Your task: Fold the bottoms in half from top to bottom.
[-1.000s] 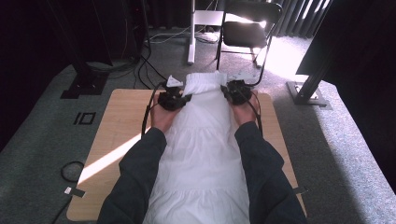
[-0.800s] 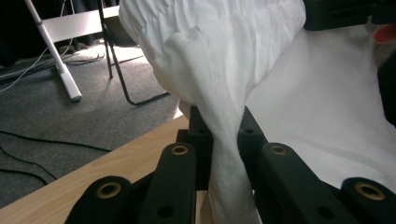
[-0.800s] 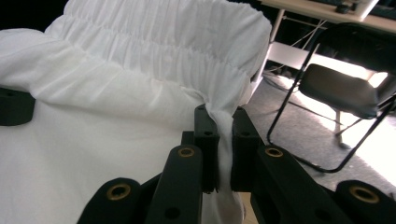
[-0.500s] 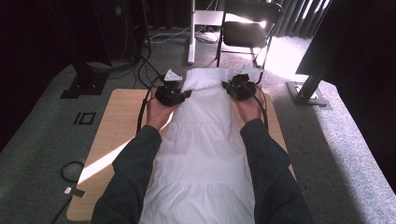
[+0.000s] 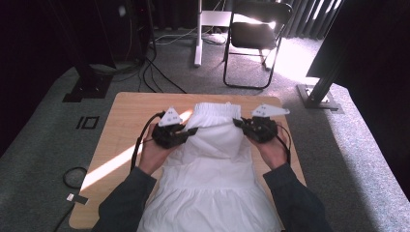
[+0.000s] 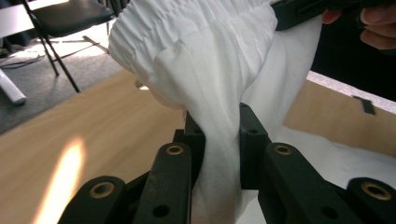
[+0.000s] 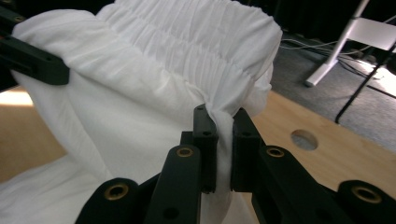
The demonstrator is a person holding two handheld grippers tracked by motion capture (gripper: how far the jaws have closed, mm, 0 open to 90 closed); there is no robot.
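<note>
A white garment with a gathered elastic band lies lengthwise on the wooden table. My left gripper is shut on the cloth at the left side of its far end. In the left gripper view the fabric is bunched between the jaws of the left gripper. My right gripper is shut on the right side. Its own view has the right gripper pinching a fold just below the band. The far end is lifted off the table between the two grippers.
A black folding chair and a white post stand on the carpet beyond the table. Dark stand bases sit at the left and right. A round hole is in the tabletop. Cables lie on the floor.
Both hands have come back from the far edge toward the person, drawing the garment's banded end with them and raising it off the table.
</note>
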